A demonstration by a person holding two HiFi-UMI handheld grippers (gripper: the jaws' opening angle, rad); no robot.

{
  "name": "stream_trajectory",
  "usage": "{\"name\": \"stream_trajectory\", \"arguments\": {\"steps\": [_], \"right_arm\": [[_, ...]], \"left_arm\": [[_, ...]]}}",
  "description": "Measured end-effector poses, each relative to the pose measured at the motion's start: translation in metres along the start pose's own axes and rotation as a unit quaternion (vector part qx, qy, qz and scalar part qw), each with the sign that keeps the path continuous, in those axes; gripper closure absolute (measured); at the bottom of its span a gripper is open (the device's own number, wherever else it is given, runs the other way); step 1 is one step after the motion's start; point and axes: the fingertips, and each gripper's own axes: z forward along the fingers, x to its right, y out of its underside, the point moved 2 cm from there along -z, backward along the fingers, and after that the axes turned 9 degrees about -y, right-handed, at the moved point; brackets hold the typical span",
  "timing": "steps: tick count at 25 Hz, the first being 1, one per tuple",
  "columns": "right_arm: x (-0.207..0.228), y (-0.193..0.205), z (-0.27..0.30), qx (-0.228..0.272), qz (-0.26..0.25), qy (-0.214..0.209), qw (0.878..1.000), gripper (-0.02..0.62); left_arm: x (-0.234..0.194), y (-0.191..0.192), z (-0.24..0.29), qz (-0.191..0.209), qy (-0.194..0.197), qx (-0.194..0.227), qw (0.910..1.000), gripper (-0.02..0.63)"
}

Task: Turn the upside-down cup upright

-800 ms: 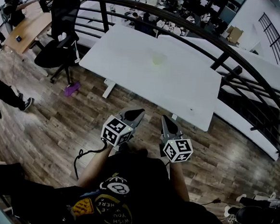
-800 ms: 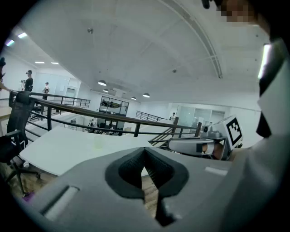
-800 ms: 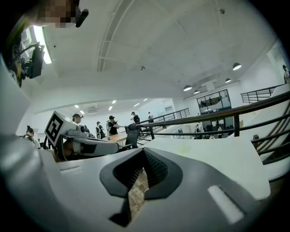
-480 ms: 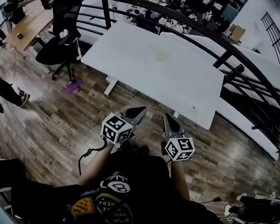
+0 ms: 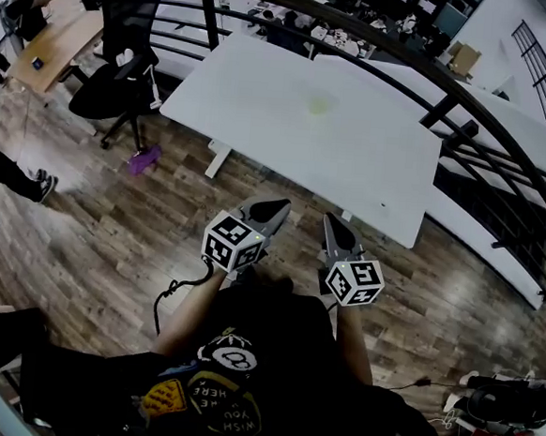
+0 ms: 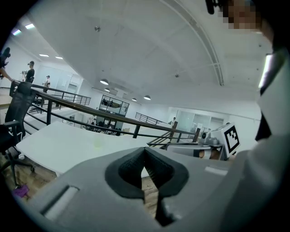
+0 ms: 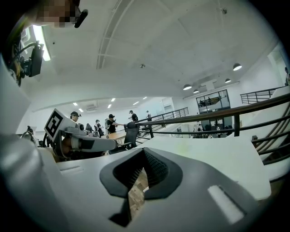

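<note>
1. The cup (image 5: 318, 103) stands on the table (image 5: 253, 117), about mid-width and nearer the far edge. It shows only as a small, pale greenish, see-through patch, too small to tell rim from base
2. The left gripper (image 5: 276, 207) has its jaws pressed together with nothing between them. It hangs short of the table's near edge, over the floor (image 5: 111, 237), well apart from the cup
3. The right gripper (image 5: 333, 224) is likewise pinched closed and empty, near the left one and also short of the table's near edge
4. From its faint, translucent look, the cup is probably thin plastic: light, likely to slide on the smooth table top if nudged, and apt to buckle under a hard squeeze
5. The best hold, I judge, is across the side wall at about mid-height, with the jaws first spread wider than the cup and then closed gently. The edge resting on the table offers no purchase
6. Being so light, it may tip or skate away from a single jaw, so both jaws should meet it together
</note>
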Motion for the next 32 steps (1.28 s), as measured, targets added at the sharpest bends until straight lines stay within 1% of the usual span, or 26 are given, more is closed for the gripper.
{"name": "stream_trajectory", "arguments": {"steps": [3,6,9,11,14,15,17,20,23,29,32], "right_arm": [[-0.002,0.001,0.009,0.004,0.001,0.002,1.000,0.595],[-0.009,-0.003,0.023,0.014,0.008,-0.015,1.000,0.595],[-0.012,-0.001,0.036,0.002,0.002,-0.006,1.000,0.595],[-0.012,0.005,0.044,-0.007,0.001,0.005,1.000,0.595],[-0.014,0.014,0.053,-0.015,0.004,0.013,1.000,0.595],[-0.013,0.017,0.056,-0.017,0.005,0.014,1.000,0.595],[-0.009,0.021,0.064,-0.021,0.009,0.015,1.000,0.595],[0.007,0.024,0.080,-0.026,0.017,0.018,0.999,0.595],[0.030,0.024,0.099,-0.026,0.028,0.019,0.999,0.595],[0.097,0.027,0.143,-0.036,0.040,0.014,0.998,0.595],[0.133,0.026,0.155,-0.044,0.048,0.009,0.998,0.595]], "left_arm": [[-0.010,0.000,-0.002,-0.003,0.003,0.003,1.0000,0.608],[-0.022,-0.004,-0.004,-0.009,0.007,0.003,0.9999,0.608],[-0.036,-0.005,-0.005,-0.014,0.009,0.000,0.9999,0.608],[-0.044,-0.005,-0.003,-0.030,0.017,0.004,0.9994,0.609],[-0.050,-0.005,-0.003,-0.059,0.048,0.021,0.9969,0.607],[-0.054,-0.003,0.000,-0.061,0.048,0.019,0.9968,0.608],[-0.067,0.005,0.010,-0.064,0.033,0.000,0.9974,0.607],[-0.094,0.023,0.033,-0.085,0.009,-0.030,0.9959,0.607],[-0.113,0.032,0.055,-0.093,-0.007,-0.050,0.9944,0.607],[-0.146,0.016,0.117,-0.104,-0.011,-0.061,0.9927,0.607],[-0.154,0.006,0.153,-0.098,-0.011,-0.069,0.9928,0.608]]}}
